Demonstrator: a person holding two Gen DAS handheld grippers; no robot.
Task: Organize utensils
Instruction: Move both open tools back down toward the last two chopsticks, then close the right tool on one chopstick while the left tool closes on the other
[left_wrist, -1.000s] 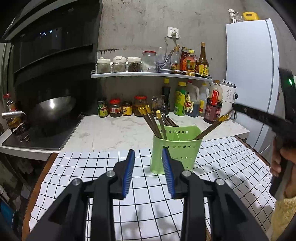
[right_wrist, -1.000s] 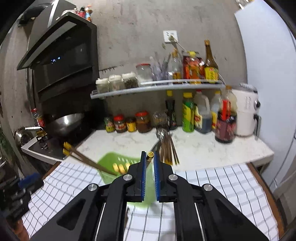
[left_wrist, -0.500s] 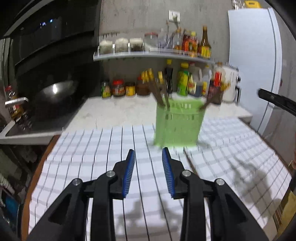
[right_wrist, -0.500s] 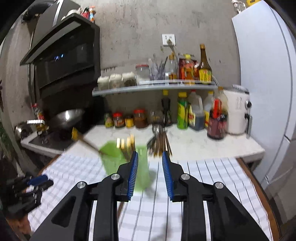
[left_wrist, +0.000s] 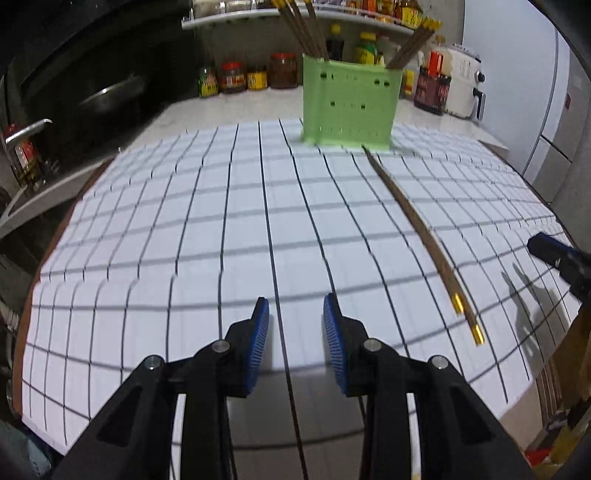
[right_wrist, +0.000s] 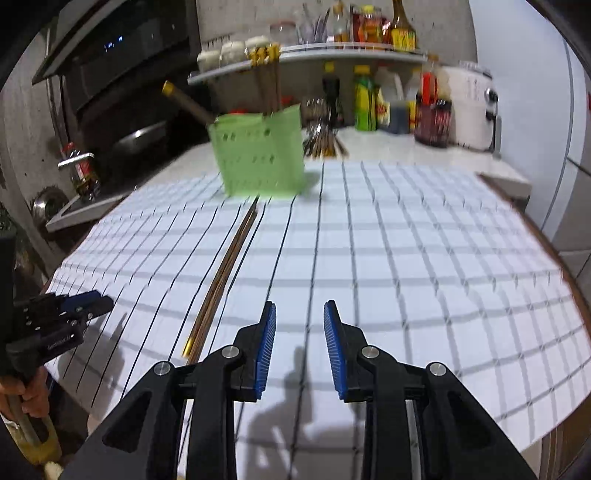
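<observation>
Chopsticks (right_wrist: 221, 280) on cloth, left of right gripper (right_wrist: 299, 345); both grippers' jaws apart, prob. empty.

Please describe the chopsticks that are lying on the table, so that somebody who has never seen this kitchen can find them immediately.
Start at the table with the white, black-gridded cloth, then find the green perforated utensil holder standing at its far side. From the holder's base, a pair of brown chopsticks runs across the cloth toward the near edge. Unlike the chopsticks standing upright in the holder, these lie flat, side by side, gold tips nearest the camera.
</observation>
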